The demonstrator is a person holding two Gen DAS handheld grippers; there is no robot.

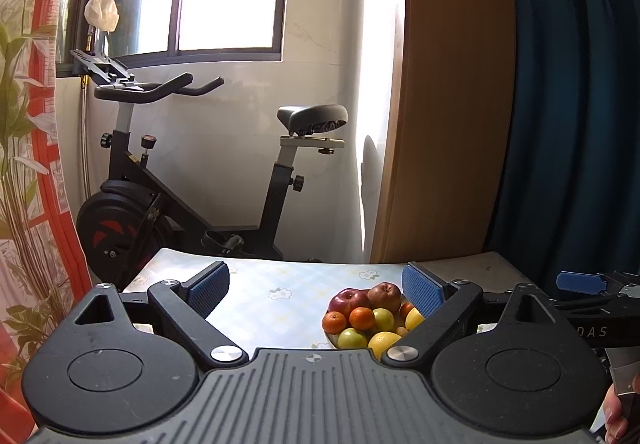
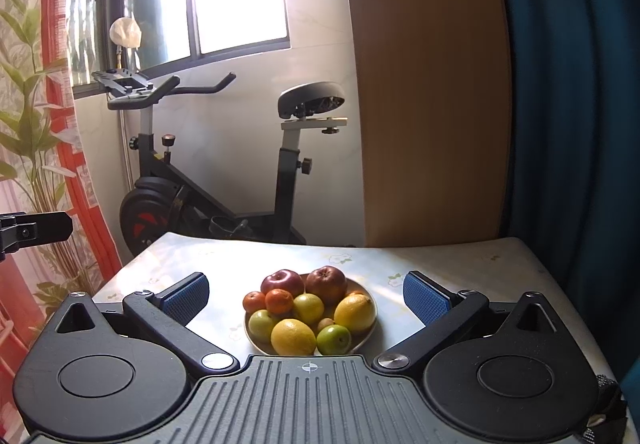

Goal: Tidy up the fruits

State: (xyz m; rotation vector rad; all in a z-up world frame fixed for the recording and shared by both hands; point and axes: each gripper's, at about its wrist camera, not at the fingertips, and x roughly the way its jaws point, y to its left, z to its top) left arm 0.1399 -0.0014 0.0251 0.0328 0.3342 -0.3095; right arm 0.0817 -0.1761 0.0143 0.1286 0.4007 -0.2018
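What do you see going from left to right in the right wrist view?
Red curtain → exercise bike → plate of fruit → wooden panel → blue curtain.

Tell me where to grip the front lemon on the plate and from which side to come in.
Grip the front lemon across its short middle, coming from above and the near side. It lies with its long axis across the view at the plate's near edge, exposed on top, while green fruits crowd both ends. The right gripper is open and faces it, so it is probably the easier one.
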